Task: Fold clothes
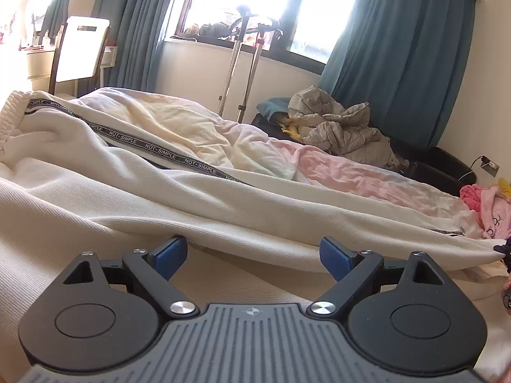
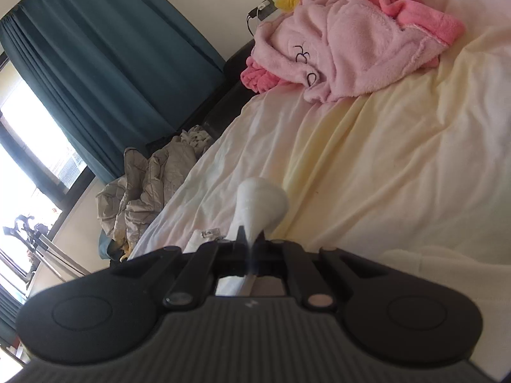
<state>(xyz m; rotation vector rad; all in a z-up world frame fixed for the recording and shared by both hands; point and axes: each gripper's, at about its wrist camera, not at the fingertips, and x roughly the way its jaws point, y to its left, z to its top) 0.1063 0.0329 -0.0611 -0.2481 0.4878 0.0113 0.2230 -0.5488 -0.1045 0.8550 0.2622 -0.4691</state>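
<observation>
While left tongs (image 1: 254, 257) gape, right tongs (image 2: 252, 239) pinch white trousers (image 2: 260, 202).

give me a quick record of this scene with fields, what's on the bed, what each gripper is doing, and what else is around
surface: bed with cream and pale pink sheet
garment in work: white ribbed trousers with black NOT-SIMPLE side tape, spread across the bed
left gripper: open, low at the trousers' edge, holding nothing
right gripper: shut on a bunched fold of the white fabric
other clothes: fluffy pink robe heaped on the bed; grey quilted jacket beside it
background: teal curtains, bright window
</observation>
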